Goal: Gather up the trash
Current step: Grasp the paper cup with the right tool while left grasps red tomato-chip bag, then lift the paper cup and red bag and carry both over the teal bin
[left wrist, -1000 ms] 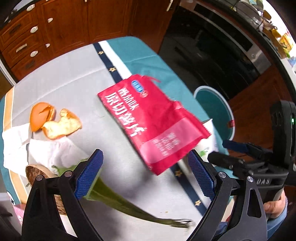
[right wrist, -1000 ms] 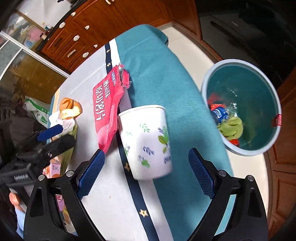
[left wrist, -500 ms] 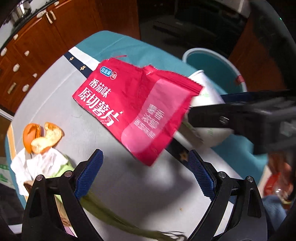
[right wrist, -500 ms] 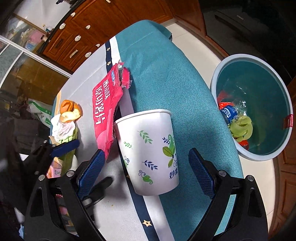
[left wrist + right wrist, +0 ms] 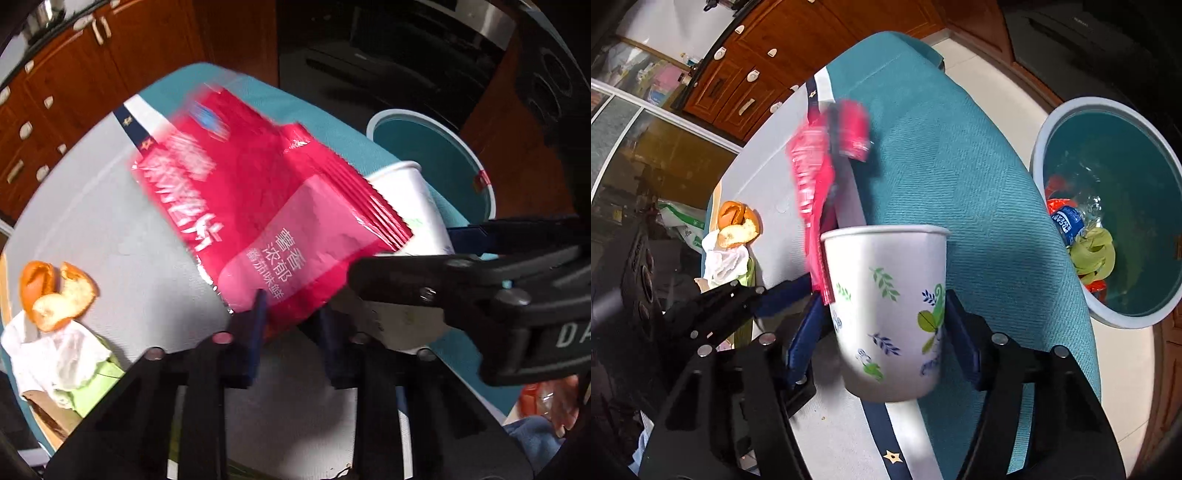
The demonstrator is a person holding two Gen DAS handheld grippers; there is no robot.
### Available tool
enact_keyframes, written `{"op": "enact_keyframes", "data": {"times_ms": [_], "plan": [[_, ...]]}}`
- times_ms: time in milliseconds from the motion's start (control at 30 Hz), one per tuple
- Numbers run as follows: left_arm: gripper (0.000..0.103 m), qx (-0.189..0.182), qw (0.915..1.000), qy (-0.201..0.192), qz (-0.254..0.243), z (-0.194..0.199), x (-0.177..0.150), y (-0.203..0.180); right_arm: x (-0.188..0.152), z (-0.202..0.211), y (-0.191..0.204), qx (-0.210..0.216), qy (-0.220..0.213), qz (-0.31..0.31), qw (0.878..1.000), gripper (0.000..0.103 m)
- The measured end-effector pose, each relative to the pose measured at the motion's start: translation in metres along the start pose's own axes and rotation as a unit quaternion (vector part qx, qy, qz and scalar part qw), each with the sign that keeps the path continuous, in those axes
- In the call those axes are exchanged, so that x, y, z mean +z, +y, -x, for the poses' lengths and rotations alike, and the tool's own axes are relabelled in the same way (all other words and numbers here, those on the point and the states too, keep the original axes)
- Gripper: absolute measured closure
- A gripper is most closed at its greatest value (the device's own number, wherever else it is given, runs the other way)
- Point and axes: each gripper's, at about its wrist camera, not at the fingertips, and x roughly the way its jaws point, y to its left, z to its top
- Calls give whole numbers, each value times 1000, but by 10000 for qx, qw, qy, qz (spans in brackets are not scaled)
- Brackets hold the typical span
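Observation:
A red snack bag (image 5: 258, 206) fills the middle of the left wrist view, blurred and raised off the cloth. Its lower edge sits between the blue pads of my left gripper (image 5: 291, 332), whose jaws are closing and pinch it. From the right wrist view the red snack bag (image 5: 812, 199) stands on edge behind a white paper cup (image 5: 886, 280) printed with leaves. My right gripper (image 5: 884, 336) straddles that cup low down, jaws closing, pads touching both sides. The teal trash bin (image 5: 1039, 147) stands on the floor to the right, holding several pieces of trash.
Orange peel (image 5: 55, 291) and crumpled white tissue (image 5: 48, 354) lie at the table's left, over a green leaf. The table wears a grey and teal cloth (image 5: 942, 166) with a navy star stripe. Wooden cabinets (image 5: 74, 74) stand behind. The table edge drops off beside the bin.
Both grippers' jaws have narrowed from wide open. The left one came down onto the red bag's lower edge and the bag tipped up. The right one closed in around the cup.

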Motion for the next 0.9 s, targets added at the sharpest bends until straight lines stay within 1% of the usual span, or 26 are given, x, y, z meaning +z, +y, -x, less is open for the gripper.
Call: {"op": "enact_keyframes", "data": {"times_ms": [67,133,267,400,500,633,667,733,900], "plan": [[96,79,9999,-77,-114,7,-2,-7,-1,4,4,77,-71,44,9999,45],[99,28,9998,-134,-124,16,-4,-8,-2,10,9,122,-153,120,9997,46],[98,-51,9992,-323,-242,35,-8,-9,-4,26,14,331,-219,167,9991,46],[98,-139,9984,-455,-289,48,-14,-14,-9,40,20,306,-376,262,9985,48],[96,-139,9982,-483,-327,50,-15,-18,-9,47,20,394,-436,153,9982,48],[96,-322,9986,-385,-154,47,-20,-15,-13,43,16,366,-326,65,9988,45],[98,-363,9986,-369,-107,46,-21,-12,-15,41,13,364,-261,24,9990,43],[99,-384,9987,-327,19,44,-25,-7,-20,38,8,405,-172,-25,9990,43],[100,-542,9974,-347,311,49,-30,0,-26,33,3,254,-121,-2,9996,43]]}}
